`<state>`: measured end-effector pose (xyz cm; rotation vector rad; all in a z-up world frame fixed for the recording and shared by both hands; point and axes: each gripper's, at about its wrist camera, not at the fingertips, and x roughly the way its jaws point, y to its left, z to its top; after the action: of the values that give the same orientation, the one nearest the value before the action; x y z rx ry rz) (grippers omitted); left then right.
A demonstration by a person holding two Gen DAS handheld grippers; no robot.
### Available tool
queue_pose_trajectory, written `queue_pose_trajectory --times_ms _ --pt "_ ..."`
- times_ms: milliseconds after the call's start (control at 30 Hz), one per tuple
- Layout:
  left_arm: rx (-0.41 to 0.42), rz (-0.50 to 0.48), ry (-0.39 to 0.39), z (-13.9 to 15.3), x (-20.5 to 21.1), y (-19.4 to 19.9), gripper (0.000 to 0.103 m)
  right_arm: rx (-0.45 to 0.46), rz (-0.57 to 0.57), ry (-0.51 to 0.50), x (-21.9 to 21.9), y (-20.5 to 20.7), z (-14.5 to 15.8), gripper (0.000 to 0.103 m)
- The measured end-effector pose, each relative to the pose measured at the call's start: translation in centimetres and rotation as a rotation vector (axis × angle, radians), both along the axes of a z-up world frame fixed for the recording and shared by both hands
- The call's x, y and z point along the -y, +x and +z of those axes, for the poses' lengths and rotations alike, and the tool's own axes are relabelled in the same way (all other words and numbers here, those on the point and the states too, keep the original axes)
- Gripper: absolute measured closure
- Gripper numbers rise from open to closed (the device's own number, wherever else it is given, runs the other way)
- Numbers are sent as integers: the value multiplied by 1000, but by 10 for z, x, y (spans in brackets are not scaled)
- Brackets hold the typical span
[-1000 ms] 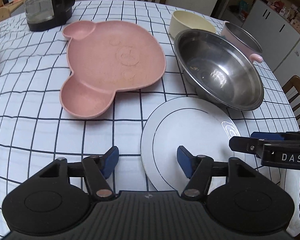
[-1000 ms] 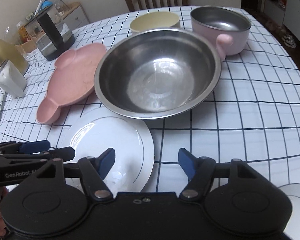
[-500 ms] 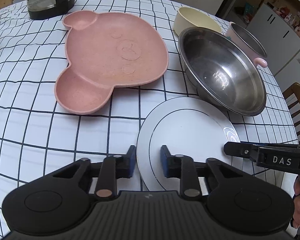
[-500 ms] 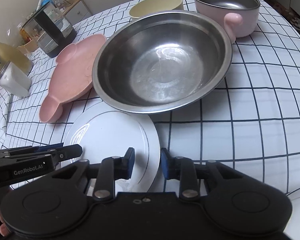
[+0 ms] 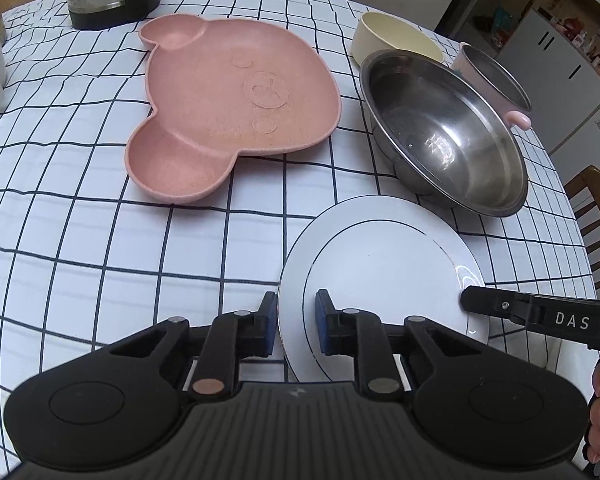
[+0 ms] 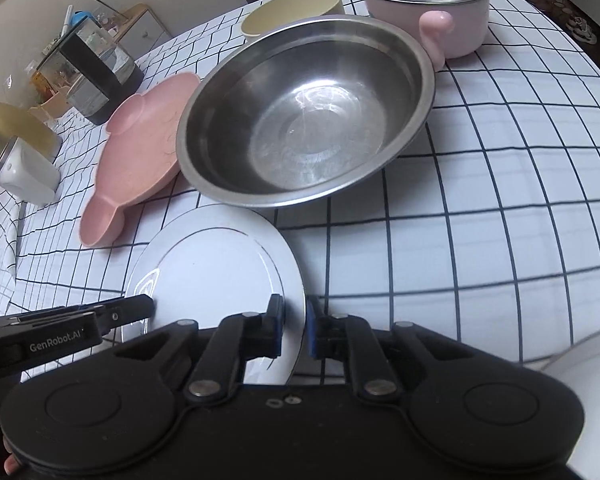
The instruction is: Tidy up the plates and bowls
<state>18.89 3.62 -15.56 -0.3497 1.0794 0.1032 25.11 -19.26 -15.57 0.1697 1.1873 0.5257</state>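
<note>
two plates: one white plate [image 5: 384, 264], one pink divided plate [image 5: 236, 100]; three bowls: steel bowl [image 5: 444, 132], cream bowl [image 5: 396, 38], pink handled bowl [image 6: 428, 4].

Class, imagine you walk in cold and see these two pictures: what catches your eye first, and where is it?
First, the white plate at the near edge of the checked tablecloth, pinched at opposite rims by the left gripper and the right gripper, whose fingers have just closed on it. Behind it sits the shiny steel bowl, with the pink bear-shaped plate to its left.
</note>
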Motion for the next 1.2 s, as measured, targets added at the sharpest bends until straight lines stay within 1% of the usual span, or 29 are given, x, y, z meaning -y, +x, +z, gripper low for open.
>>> queue_pose_trajectory --times_ms 267,433,667,967,1100,1200 --pt "35 -37 -5 21 11 -18 84 18 -46 6 10 -21 19 91" --pt "65 -94 -7 39 25 -30 84 31 -100 19 25 -39 36 92" --pt "108 -203 -11 58 55 -43 85 72 -199 20 56 -75 59 92" --pt "150 -363 -33 73 114 -48 84 126 -368 -2 109 -120 80 92" --pt "149 -432 -30 70 148 -43 84 122 -436 -6 139 -133 79 92" --pt "138 -479 -22 61 175 -36 85 102 -482 -6 164 -139 72 92"
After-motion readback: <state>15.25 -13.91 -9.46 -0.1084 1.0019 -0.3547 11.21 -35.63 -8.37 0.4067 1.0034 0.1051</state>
